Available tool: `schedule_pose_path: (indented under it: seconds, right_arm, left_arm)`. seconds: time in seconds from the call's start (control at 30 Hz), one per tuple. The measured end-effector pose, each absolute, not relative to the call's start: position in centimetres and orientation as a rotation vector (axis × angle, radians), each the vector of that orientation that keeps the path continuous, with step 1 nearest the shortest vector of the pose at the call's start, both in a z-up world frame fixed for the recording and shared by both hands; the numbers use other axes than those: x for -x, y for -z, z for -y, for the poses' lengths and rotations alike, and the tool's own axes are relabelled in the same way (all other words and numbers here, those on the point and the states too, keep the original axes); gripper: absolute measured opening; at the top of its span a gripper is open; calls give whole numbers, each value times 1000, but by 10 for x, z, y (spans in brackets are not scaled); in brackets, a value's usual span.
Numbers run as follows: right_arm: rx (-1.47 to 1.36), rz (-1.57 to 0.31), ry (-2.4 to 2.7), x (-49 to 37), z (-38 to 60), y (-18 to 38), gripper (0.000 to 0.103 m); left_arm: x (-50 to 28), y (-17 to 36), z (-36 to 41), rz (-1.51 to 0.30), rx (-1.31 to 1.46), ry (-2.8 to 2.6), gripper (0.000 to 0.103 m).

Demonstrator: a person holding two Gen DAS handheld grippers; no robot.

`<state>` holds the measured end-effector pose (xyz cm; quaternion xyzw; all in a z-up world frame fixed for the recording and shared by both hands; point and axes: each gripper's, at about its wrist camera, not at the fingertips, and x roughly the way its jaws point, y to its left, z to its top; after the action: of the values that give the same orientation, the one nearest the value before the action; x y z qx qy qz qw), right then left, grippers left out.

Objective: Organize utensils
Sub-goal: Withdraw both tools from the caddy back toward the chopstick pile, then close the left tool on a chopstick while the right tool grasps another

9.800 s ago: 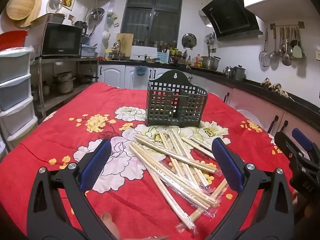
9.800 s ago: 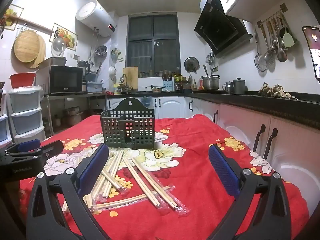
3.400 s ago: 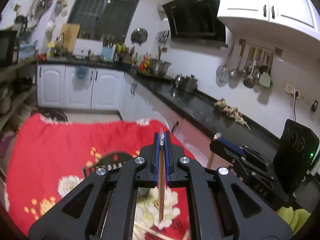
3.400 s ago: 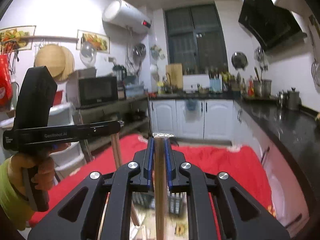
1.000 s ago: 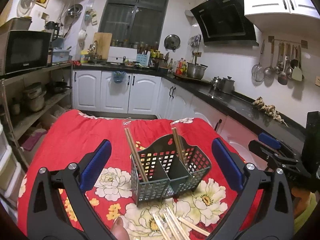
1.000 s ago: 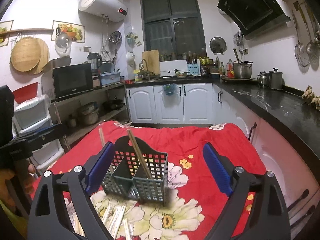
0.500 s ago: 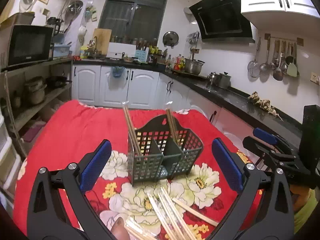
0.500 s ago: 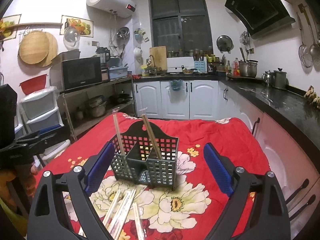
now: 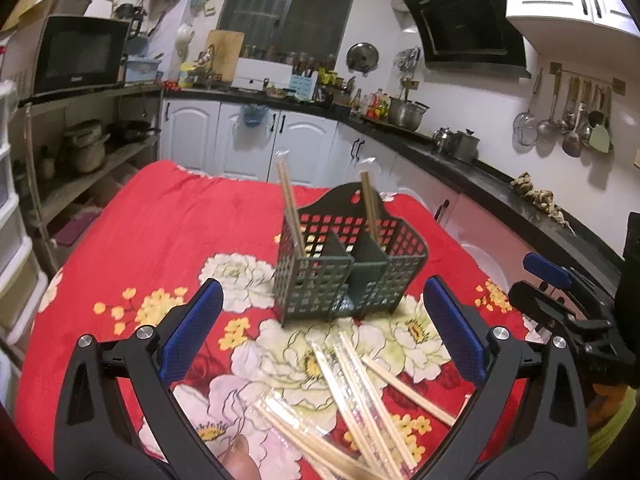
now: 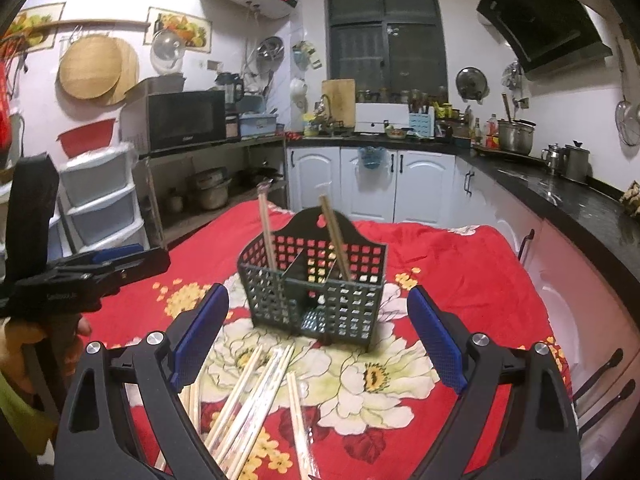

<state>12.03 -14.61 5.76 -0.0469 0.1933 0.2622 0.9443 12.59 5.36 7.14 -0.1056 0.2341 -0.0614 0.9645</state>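
A dark green perforated utensil caddy [image 9: 352,268] [image 10: 316,292] stands on the red floral tablecloth. One wrapped chopstick pair [image 9: 290,208] [image 10: 267,232] leans in its left compartment, another [image 9: 370,208] [image 10: 335,240] in its right. Several wrapped chopstick pairs [image 9: 360,396] [image 10: 248,400] lie loose on the cloth in front of the caddy. My left gripper [image 9: 320,332] hangs open above the loose chopsticks, holding nothing. My right gripper [image 10: 318,336] is open too, just short of the caddy and over the pile. Each gripper shows at the edge of the other's view.
The red tablecloth [image 9: 160,232] covers the whole table. White cabinets [image 10: 396,188] and a black countertop [image 9: 500,188] run behind and to the right. A shelf with a microwave [image 10: 184,120] and plastic drawers [image 10: 104,196] stands on the left.
Both grippers have dropped lower and closer to the table; the caddy and loose chopsticks look larger and nearer. Both stay open and empty.
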Motion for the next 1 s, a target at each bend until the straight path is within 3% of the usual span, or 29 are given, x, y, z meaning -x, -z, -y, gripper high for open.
schedule_pose_path:
  seconds: [0.8,1.0]
  right_arm:
    - [202,-600,-577,-126,122,4,88]
    - [220,-642,-578,-129,118,15,87]
  left_arm:
    - [-123,18,-97,-738,359,50,92]
    - [-126,33,-97,-799,373,31,83]
